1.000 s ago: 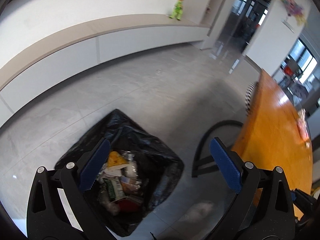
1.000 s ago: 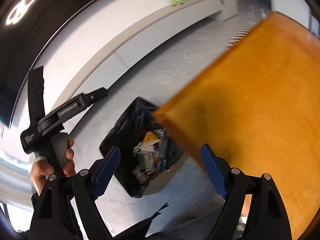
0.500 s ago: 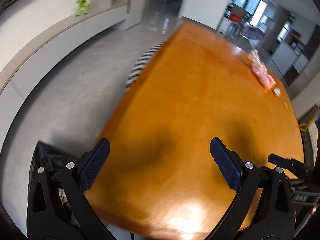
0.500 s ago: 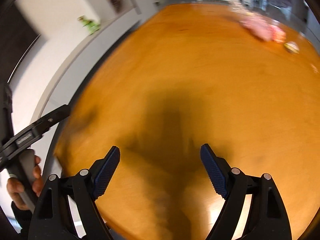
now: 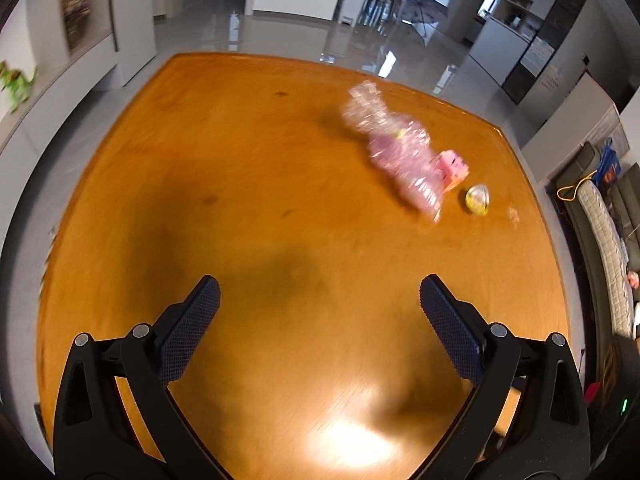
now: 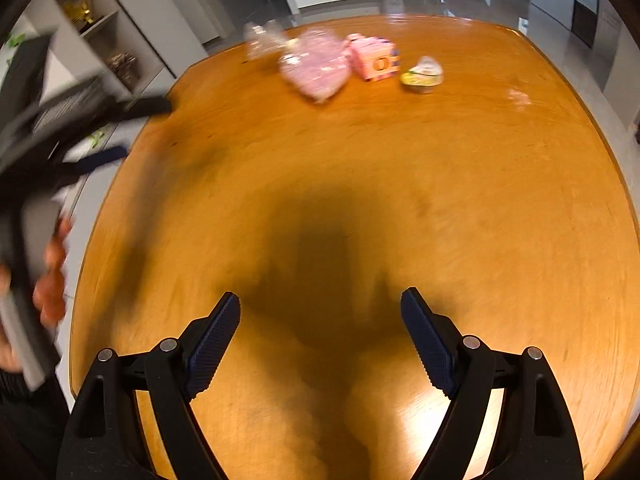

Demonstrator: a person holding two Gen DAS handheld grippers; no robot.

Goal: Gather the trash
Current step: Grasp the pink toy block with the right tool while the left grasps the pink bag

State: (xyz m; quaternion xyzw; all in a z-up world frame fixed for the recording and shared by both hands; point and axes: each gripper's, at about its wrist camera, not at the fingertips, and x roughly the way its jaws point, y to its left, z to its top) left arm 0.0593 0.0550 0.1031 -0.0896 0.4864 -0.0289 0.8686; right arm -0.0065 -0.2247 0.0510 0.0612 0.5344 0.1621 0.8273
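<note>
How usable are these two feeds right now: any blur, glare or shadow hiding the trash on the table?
Left wrist view: motion blur smears the pink bag and yellow cup; glare at the table's near edge. Right wrist view: trash sharper, pink box readable; a dark shadow covers the bare middle of the table, and the left tool at the frame's left is heavily blurred.

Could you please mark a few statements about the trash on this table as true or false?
1. The right tool is open and empty. True.
2. The pink carton lies beside the pink plastic bag. True.
3. The small yellow cup is held in the left tool. False: it rests on the wooden table, and that tool is open and empty.
4. The trash lies right between the right tool's fingers. False: it sits at the table's far end.
</note>
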